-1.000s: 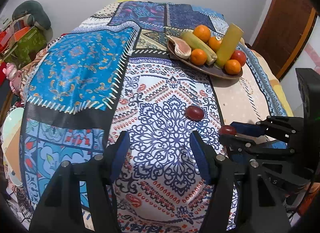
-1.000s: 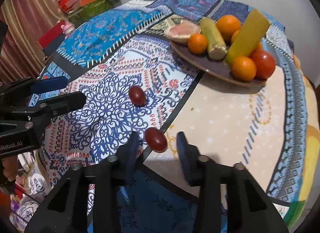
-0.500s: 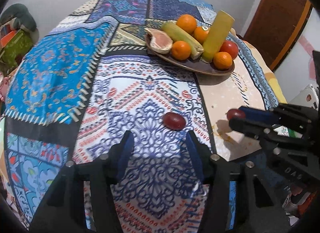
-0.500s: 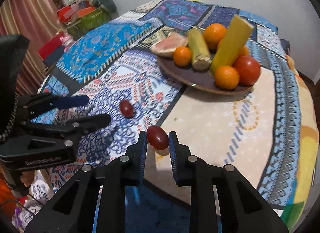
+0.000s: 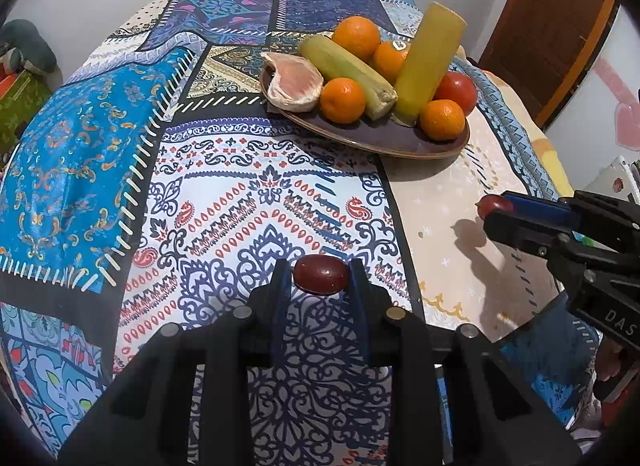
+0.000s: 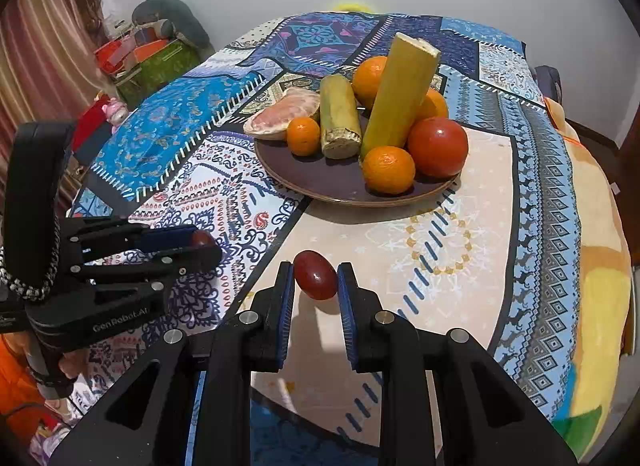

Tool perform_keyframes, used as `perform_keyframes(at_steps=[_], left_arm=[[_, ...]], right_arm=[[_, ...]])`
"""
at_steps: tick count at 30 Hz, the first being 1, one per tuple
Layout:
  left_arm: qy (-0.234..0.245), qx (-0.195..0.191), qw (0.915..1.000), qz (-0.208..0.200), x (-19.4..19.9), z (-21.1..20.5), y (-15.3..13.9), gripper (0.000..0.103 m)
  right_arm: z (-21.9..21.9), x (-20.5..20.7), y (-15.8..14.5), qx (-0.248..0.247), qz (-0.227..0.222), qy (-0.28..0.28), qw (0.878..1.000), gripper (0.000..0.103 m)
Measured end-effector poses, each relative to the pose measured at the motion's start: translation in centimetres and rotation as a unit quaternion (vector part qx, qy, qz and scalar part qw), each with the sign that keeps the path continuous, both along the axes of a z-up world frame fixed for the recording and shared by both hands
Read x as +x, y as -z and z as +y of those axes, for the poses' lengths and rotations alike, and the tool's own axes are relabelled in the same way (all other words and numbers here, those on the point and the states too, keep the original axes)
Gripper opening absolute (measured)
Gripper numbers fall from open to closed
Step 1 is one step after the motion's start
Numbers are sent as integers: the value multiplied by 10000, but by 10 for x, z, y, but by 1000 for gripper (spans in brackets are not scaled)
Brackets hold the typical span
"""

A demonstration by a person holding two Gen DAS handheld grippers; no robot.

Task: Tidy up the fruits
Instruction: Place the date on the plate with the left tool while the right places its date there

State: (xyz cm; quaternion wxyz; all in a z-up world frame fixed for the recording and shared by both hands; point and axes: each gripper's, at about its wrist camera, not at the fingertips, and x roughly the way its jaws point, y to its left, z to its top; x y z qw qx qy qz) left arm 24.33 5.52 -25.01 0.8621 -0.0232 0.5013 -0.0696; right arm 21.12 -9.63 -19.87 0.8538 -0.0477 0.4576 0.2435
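Now my left tool (image 5: 320,280) has just been closing, and its blue pads are clamped on a dark red fruit (image 5: 321,274) lying crosswise between them, low over the patterned cloth (image 5: 248,201) that covers the surface; whether that fruit still touches the cloth I cannot tell. My right tool (image 6: 315,280) is clenched on a second dark red fruit (image 6: 315,274), gripped at its sides and raised clear of the cream patch of cloth, with its shadow on the fabric below; from the left camera I see that same tool (image 5: 490,213) off to the right, the red fruit poking out at its tip. Beyond both tools, further up the surface, sits a dark brown plate (image 6: 340,185); on it I count several oranges (image 6: 388,169), a red tomato (image 6: 438,147), two pale green cut stalks (image 6: 340,117), one lying and one leaning upright, and a pink-fleshed fruit segment (image 6: 280,111) at the left rim. Past the surface's left edge, a green box (image 6: 154,67) with orange items stands beside a striped curtain (image 6: 36,45).
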Motion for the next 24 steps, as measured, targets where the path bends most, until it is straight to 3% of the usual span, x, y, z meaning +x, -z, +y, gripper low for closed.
perform_keyframes(at_steps=[13,24], left_arm=[[-103,-241,9976,-639,25,6,-49,29],[-36,-227,9972,-713,60,-13,-44,29]], right_arm=[[1,28,-15,35,-333,109,9994,20],[11,53,-1,94,-243,124,9996,20]])
